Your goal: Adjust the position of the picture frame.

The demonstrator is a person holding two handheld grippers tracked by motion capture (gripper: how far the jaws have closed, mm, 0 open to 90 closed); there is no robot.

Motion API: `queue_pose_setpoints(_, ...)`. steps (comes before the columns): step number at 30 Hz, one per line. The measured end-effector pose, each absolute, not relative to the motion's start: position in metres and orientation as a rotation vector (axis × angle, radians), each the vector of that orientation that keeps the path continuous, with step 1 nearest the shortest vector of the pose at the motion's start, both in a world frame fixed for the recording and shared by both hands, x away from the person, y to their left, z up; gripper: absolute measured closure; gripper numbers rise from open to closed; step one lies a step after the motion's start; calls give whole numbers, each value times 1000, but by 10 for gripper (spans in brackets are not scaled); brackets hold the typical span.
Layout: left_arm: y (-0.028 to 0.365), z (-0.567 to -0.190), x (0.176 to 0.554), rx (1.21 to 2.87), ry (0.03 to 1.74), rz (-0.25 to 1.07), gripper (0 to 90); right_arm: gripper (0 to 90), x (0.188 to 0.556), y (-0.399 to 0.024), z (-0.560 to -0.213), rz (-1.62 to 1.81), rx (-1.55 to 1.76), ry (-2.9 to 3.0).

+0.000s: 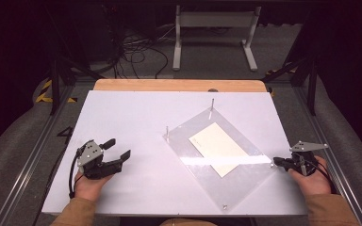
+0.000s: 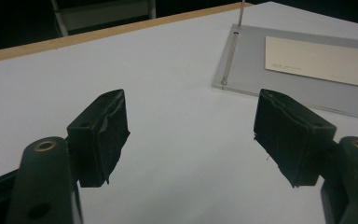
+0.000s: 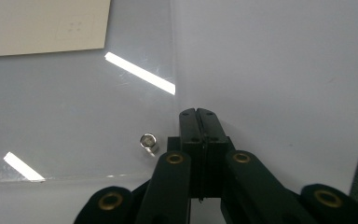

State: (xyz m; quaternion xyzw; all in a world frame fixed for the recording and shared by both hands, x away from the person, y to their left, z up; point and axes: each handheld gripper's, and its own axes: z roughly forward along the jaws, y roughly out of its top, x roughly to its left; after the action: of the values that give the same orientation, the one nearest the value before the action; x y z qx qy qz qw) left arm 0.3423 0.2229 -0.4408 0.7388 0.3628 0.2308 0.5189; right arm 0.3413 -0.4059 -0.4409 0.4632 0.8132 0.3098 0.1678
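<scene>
A clear acrylic plate (image 1: 245, 181) lies turned at an angle on the white table top (image 1: 127, 117), with a cream card (image 1: 218, 148) at its middle. Thin metal pins (image 1: 212, 106) stand at its corners. My left gripper (image 1: 118, 148) rests at the table's left, apart from the plate, jaws open and empty. In the left gripper view its gripper (image 2: 191, 135) faces the plate (image 2: 251, 79) and card (image 2: 321, 60). My right gripper (image 1: 276, 161) is shut at the plate's right corner. In the right gripper view the closed tips (image 3: 199, 114) sit just beside the plate's edge, near a short metal peg (image 3: 148, 141).
A wooden strip (image 1: 179, 85) borders the table's far edge. Beyond it stand a white frame (image 1: 214, 35) and loose cables (image 1: 136, 54) on the floor. Metal rails run along both sides of the table. Bare white surface lies between the left gripper and the plate.
</scene>
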Motion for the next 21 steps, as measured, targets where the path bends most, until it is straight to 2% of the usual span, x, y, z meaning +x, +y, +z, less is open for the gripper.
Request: queue_pose_setpoints(21,216,-441,344,1796,861,542,264,900,320,-364,-444,991,1261,2480)
